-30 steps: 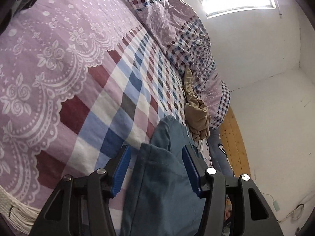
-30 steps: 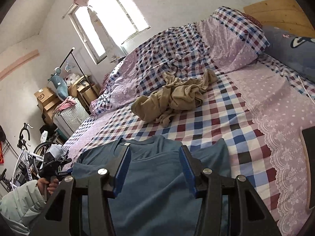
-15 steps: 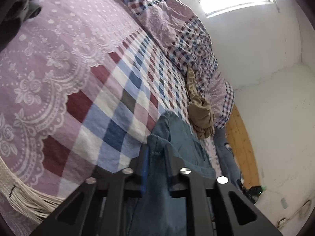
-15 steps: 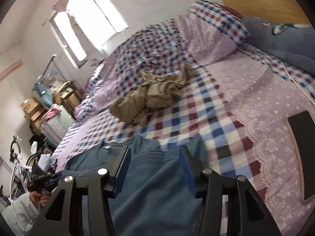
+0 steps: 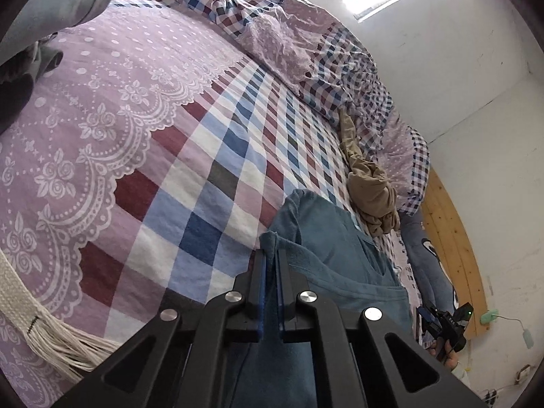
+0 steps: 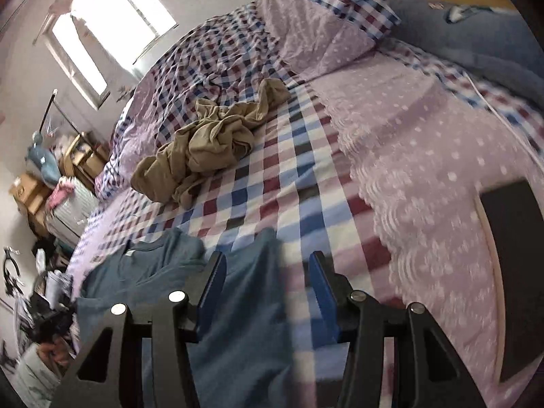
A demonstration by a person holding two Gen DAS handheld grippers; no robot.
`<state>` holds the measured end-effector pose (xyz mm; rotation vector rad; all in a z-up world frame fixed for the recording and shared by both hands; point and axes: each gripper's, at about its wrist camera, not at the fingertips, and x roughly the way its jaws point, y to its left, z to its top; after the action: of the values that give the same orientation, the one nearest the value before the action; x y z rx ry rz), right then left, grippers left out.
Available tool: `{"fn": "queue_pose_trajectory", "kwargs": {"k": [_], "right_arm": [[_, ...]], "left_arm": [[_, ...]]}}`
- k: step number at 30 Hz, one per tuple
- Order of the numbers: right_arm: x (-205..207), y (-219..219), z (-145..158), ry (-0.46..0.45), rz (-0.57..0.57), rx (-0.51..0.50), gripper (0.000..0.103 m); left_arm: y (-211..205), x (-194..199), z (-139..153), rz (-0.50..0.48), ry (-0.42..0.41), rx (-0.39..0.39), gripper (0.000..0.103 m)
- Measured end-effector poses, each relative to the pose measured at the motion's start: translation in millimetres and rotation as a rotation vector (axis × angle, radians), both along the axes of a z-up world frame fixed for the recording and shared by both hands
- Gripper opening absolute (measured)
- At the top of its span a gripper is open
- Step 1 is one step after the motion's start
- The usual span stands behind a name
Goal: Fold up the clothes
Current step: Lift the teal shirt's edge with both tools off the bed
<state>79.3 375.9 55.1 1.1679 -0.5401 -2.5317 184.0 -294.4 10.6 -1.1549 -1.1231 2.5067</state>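
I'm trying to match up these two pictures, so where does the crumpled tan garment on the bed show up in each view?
Left wrist view: the tan garment lies right of centre, beyond the blue shirt, against the checked quilt.
Right wrist view: the tan garment lies upper left of centre, on the checked bedsheet.
Shared landmark: the blue shirt at the bottom, nearest each camera.
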Motion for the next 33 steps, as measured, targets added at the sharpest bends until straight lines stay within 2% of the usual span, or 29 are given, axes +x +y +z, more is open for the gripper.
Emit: {"fn": "queue_pose_trajectory", "kwargs": {"k": [8,12,14,16,18,20,21,22,24,28,33], "right_arm": [[-34,-23,-23,-0.092,0.074,0.1,0.054],[-40,-27,-26,-0.088,0.093,0.108,0.05],[-42,-31,-27,-0.089,0.102,0.129,0.045],[-43,-34,-28,-0.092,0.102,0.156,0.032],[-46,-34,-30,-0.098,0.098,0.152,0.025],[-48,-33,-33,-0.106,0.096,0.142,0.022],[-49,-33,-34,-0.109,0.096,0.14,0.016],[-49,-34,-35,-0.111,0.098,0.14,0.006],[-49,-37,-35,-0.109,0.104,0.145,0.004],[-43,-41,-24,-0.066,0.087,0.165,0.003],[-15,-41,7,0.044,0.043,0.169,0.003]], "left_arm": [[5,-4,-1,-0.01,-0.006,-0.015,0.003],[6,-7,-2,-0.016,-0.013,-0.019,0.003],[6,-8,-3,-0.018,-0.015,-0.019,0.003],[6,-9,-4,-0.019,-0.018,-0.017,0.003],[6,-9,-4,-0.02,-0.019,-0.015,0.003],[6,-10,-4,-0.021,-0.02,-0.015,0.003],[7,-10,-4,-0.021,-0.02,-0.015,0.003],[7,-10,-4,-0.021,-0.02,-0.014,0.003],[6,-10,-4,-0.02,-0.02,-0.016,0.003],[4,-9,-3,-0.016,-0.016,-0.021,0.003],[6,-6,3,-0.016,0.001,-0.047,0.003]]}}
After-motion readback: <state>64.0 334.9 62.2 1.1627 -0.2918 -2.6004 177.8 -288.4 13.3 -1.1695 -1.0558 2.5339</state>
